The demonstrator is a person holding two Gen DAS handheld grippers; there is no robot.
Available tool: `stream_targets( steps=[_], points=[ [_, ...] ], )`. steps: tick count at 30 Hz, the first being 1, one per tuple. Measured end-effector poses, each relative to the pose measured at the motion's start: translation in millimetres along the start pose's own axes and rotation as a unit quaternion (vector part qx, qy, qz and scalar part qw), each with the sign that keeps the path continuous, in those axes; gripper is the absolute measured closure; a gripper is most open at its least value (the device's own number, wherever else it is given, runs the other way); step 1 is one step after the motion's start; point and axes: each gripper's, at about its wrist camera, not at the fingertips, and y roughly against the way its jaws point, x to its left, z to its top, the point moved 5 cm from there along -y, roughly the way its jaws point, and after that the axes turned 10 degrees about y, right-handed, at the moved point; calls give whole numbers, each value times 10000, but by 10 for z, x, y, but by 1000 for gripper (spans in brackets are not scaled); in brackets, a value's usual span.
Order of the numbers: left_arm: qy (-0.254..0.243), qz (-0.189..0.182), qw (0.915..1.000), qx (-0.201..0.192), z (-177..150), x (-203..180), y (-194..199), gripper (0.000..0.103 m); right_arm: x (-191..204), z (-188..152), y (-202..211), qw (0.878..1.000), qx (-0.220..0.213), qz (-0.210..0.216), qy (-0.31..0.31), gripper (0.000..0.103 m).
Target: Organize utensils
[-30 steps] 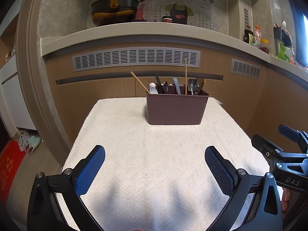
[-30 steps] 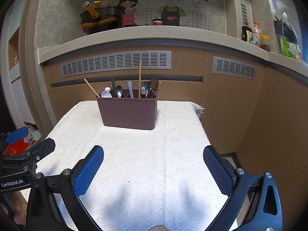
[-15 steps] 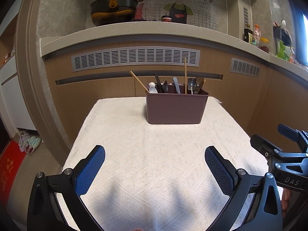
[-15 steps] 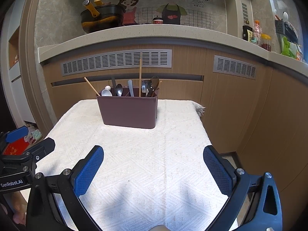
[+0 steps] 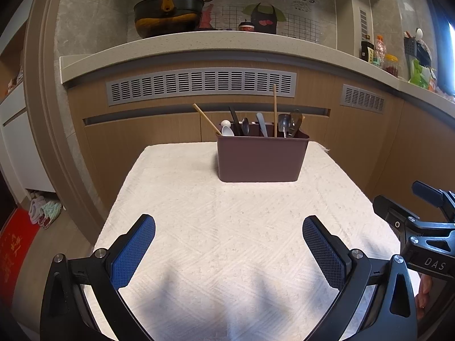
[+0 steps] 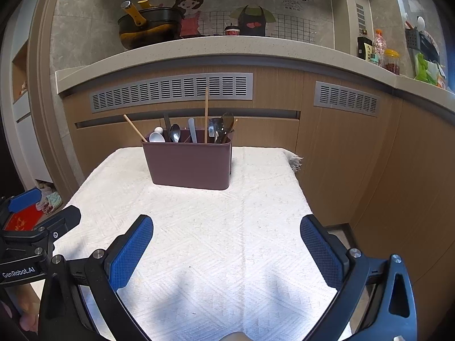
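Observation:
A brown utensil caddy (image 5: 261,159) (image 6: 189,164) stands at the far end of the table on a white cloth (image 5: 227,221) (image 6: 221,227). In it stand spoons (image 5: 284,123) (image 6: 175,133), wooden chopsticks (image 5: 275,110) (image 6: 206,115), a white spoon (image 5: 227,130) and other handles. My left gripper (image 5: 229,237) is open over the near part of the cloth, nothing between its blue pads. My right gripper (image 6: 227,237) is open too and holds nothing. Each gripper shows at the edge of the other's view: the right gripper (image 5: 421,207), the left gripper (image 6: 45,210).
A kitchen counter (image 5: 227,42) runs behind the table, with a black pan (image 5: 167,14), bottles and jars (image 5: 381,54). Wooden cabinet fronts with vent grilles (image 5: 202,85) face the table. A red mat (image 5: 14,250) and slippers lie on the floor at left.
Both grippers have drifted very slightly; the caddy sits a touch higher in both views. Nothing was grasped or let go.

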Motion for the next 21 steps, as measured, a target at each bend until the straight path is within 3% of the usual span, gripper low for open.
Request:
stream_targets(
  steps=[21],
  points=[
    [48,59,10000,-29,-22,67,-16,0,6,-1,23,10000,0,-57,0,0]
  ],
)
